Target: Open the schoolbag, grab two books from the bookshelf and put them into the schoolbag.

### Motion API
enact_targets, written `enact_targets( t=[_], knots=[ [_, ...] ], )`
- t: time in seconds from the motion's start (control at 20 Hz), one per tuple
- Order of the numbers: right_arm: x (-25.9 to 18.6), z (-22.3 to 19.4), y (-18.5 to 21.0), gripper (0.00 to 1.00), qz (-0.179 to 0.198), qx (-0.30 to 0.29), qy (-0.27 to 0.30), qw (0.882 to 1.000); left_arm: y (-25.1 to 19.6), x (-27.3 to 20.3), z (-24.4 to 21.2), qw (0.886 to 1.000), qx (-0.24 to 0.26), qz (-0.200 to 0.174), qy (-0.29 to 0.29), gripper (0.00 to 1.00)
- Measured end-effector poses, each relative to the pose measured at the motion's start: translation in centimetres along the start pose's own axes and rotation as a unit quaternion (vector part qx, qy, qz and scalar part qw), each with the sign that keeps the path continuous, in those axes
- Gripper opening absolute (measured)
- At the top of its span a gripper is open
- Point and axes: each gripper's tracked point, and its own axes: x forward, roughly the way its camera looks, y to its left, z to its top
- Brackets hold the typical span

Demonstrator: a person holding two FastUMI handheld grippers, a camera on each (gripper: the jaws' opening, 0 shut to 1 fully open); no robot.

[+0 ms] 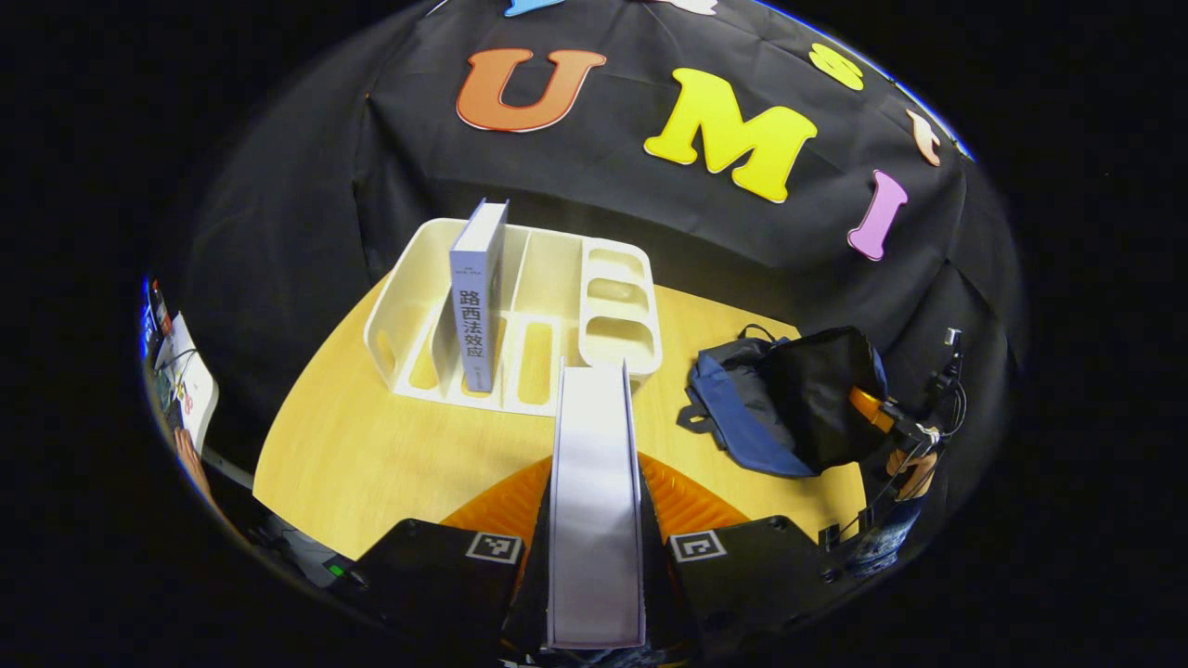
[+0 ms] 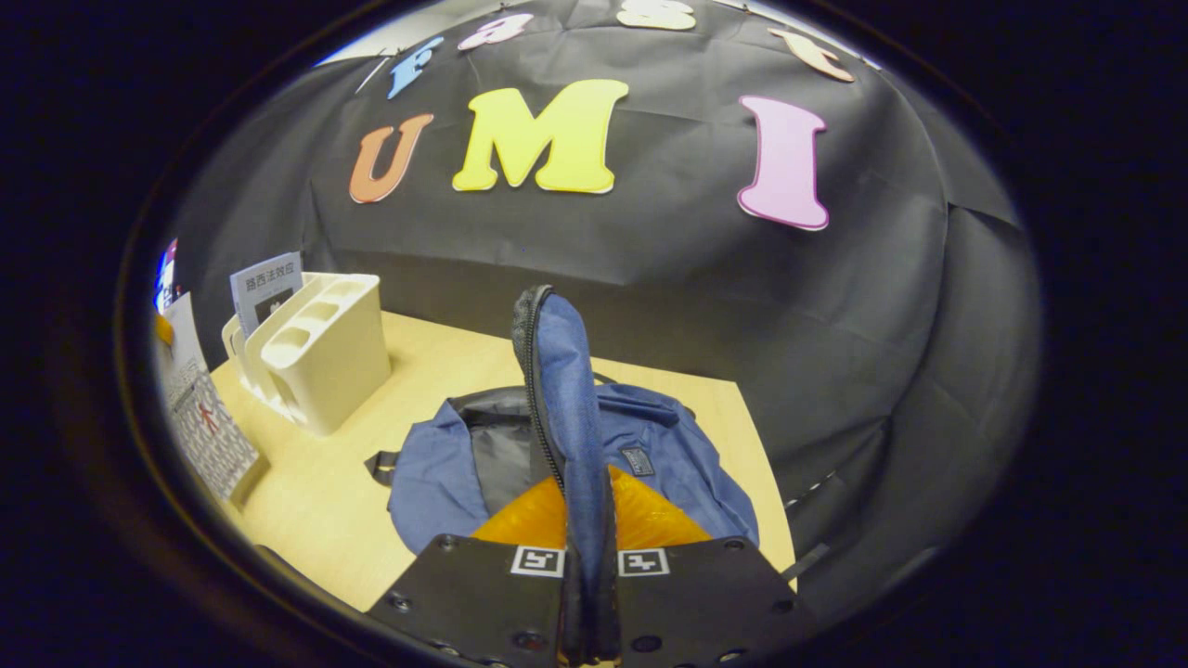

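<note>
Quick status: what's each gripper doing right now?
Left gripper: shut on a book.
Right gripper: shut on the schoolbag flap, holding it up.

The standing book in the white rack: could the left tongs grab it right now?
Probably not: the left tongs are already shut on another book. The standing book itself stands unblocked in the rack.

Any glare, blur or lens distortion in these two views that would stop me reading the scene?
Left gripper view: strong fisheye bend curves the table edge; the held book is pale and slightly washed out up close, while the bookshelf stays sharp. Right gripper view: same curvature, dim toward the rim, the schoolbag flap crisp, no glare.
</note>
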Motion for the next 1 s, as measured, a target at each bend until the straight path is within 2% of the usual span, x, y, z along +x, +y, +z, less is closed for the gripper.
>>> enact_targets(
  t=[0.2, 0.45, 0.7, 1.0],
  knots=[
    [0.1, 0.0, 0.0, 0.06, 0.009, 0.006, 0.004, 1.0, -6.0, 1.4, 0.9, 0.997, -0.027, -0.066, -0.021, 0.44],
    [0.0, 0.8, -0.9, 0.06, 0.011, 0.018, 0.007, 1.0, -11.7, 4.7, 2.1, 0.986, -0.078, -0.144, -0.036, 0.44],
    [-0.5, 1.7, -1.8, 0.06, 0.013, 0.023, 0.005, 1.0, -15.2, 9.3, 4.8, 0.978, -0.113, -0.167, -0.049, 0.44],
    [-1.7, 3.3, -3.6, 0.06, -0.012, 0.026, -0.007, 1.0, -19.1, 14.3, 8.1, 0.963, -0.173, -0.194, -0.073, 0.44]
  ],
)
